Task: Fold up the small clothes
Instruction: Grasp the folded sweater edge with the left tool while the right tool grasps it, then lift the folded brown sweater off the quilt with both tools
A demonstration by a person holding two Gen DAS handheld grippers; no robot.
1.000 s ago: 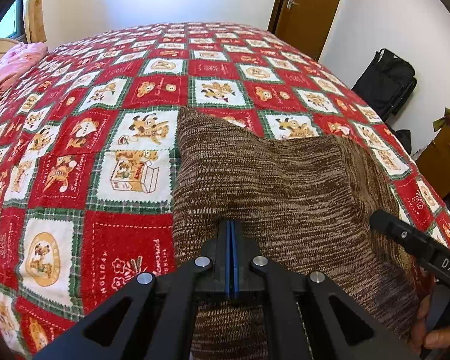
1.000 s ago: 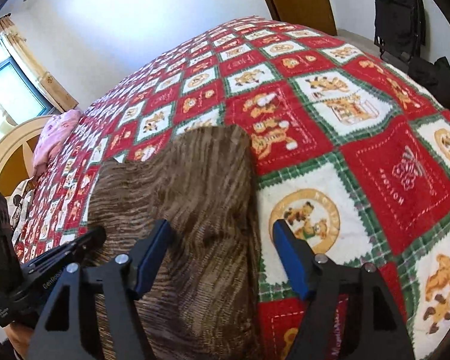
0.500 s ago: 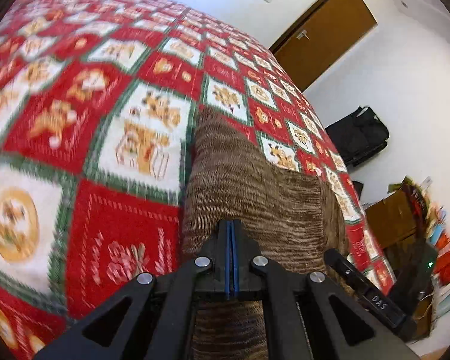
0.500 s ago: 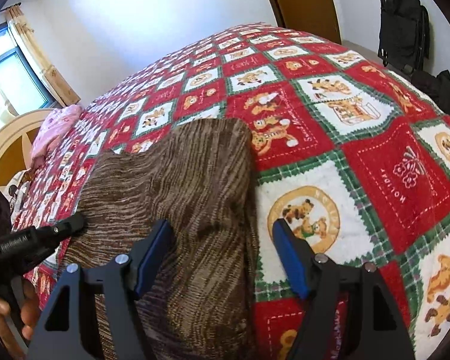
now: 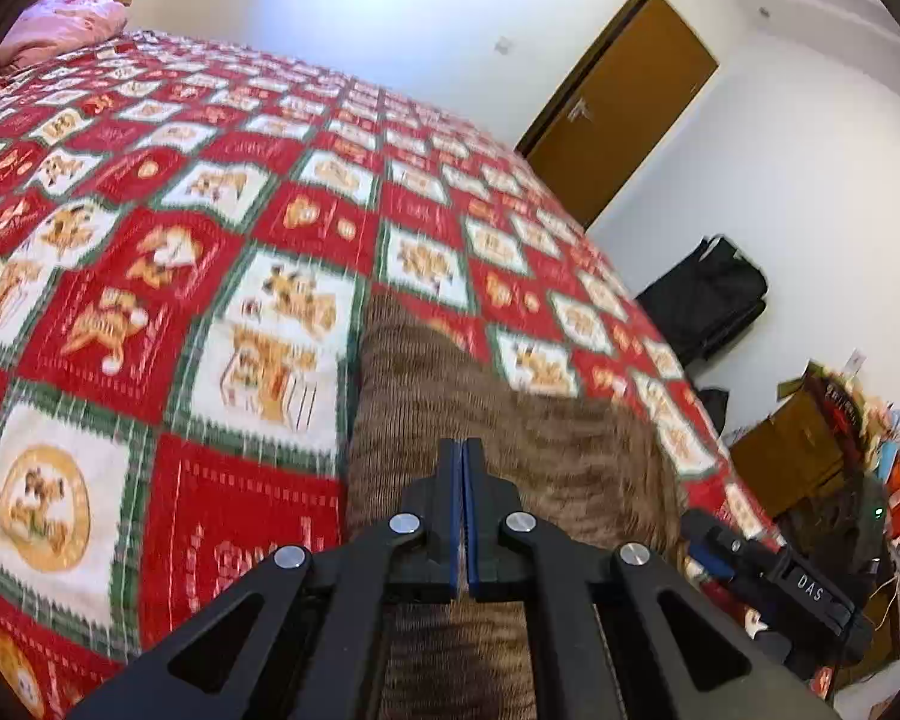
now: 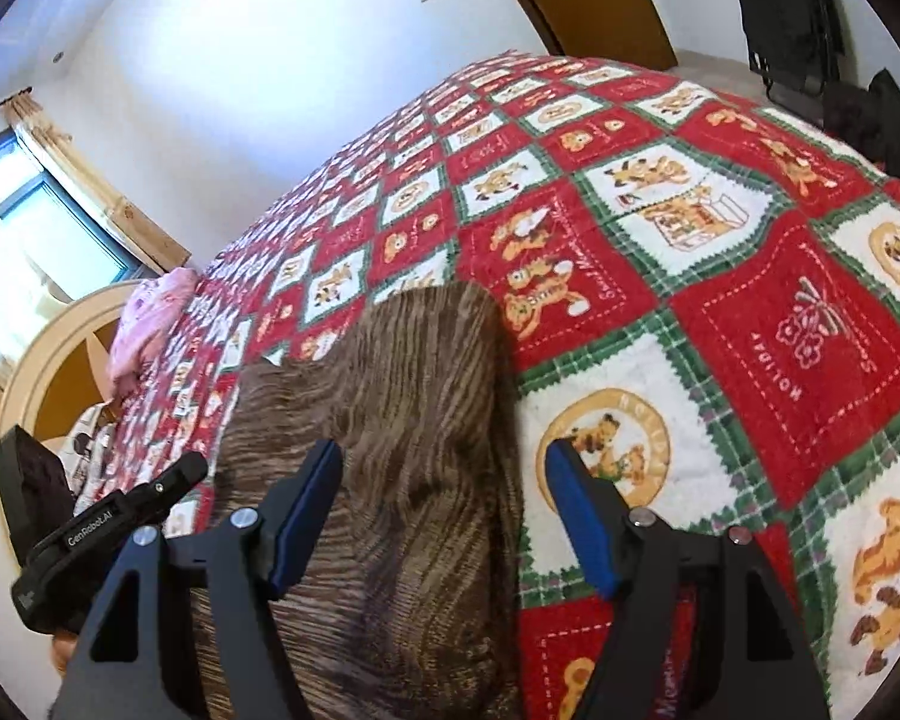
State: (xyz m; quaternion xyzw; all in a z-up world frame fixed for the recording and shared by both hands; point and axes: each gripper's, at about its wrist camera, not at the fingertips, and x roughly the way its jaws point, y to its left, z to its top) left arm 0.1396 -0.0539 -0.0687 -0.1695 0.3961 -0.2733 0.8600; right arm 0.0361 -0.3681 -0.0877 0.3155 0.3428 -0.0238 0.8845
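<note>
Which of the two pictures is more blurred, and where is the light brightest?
Left wrist view: motion blur smears the quilt and the brown cloth; the left tool stays sharp. Right wrist view: mostly crisp, slight blur on the cloth's near part; the window at the left is overexposed. Both bend straight lines, fisheye.

The room is bright with daylight, and the window at the left of the right wrist view glows so white that nothing shows through it, while the white wall beside it looks a little blue. The left wrist view is smeared with blur, so the pictures on the bed cover and the stripes of the brown cloth look streaky, and the right wrist view is sharper. Both views bend into a round shape with black corners, and the bed bulges like a ball.
</note>
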